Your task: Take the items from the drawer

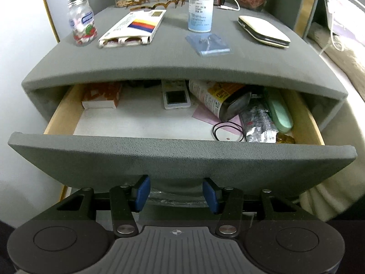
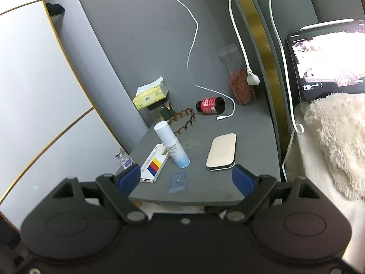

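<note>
1. Left wrist view: the left gripper (image 1: 176,194) stood spread and empty, low before the drawer (image 1: 182,155), which was pulled open. Inside at right lay a bottle (image 1: 216,99) on its side, judged rigid, smooth and slippery; best pinched across the body. The foil packet (image 1: 259,123) beside it looked light and crushable.
2. Right wrist view: the right gripper (image 2: 186,179) was spread, holding nothing, above the cabinet top (image 2: 251,159); the drawer contents were barely visible.

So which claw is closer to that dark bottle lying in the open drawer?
Left, probably. The left claw sits low against the drawer front, with the bottle just beyond, inside the drawer. The right claw hovers higher, over the nightstand top; its view doesn't show the bottle.
</note>
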`<state>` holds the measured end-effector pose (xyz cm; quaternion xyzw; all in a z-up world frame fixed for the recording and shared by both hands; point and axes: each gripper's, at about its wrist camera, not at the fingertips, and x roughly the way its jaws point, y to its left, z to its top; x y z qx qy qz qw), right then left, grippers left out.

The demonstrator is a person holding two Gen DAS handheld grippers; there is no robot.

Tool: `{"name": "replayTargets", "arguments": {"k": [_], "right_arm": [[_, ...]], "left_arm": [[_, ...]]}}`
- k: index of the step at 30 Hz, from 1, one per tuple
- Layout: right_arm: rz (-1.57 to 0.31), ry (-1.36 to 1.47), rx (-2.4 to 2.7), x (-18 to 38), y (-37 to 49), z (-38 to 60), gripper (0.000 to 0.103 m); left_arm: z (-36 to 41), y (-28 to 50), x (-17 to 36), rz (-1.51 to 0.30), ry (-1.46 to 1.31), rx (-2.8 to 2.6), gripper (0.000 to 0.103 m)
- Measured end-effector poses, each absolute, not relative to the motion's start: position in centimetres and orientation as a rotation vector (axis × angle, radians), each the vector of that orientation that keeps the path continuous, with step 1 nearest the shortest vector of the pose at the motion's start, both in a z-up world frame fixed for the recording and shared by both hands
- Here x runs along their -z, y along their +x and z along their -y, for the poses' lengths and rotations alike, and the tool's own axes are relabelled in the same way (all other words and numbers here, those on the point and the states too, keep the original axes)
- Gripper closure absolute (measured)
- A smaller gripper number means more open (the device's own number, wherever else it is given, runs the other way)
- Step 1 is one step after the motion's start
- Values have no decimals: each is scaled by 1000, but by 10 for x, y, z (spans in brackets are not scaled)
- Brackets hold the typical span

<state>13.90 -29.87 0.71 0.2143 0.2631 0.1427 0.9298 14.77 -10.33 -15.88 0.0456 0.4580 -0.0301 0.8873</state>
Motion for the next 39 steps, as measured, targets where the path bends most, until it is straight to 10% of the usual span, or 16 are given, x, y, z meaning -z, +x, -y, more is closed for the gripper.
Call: {"name": "replayTargets", "arguments": {"k": [30,35,39], "right_arm": [[-550,501,-231,-1,137,317,16],[-596,396,-165,6,142,299,15],[-759,332,-120,22,156,278,14]], "left_arm": [[94,112,136,-866,74,52,55],[64,53,95,-824,-12,57,12],[49,29,62,-793,-16,25,0]]}}
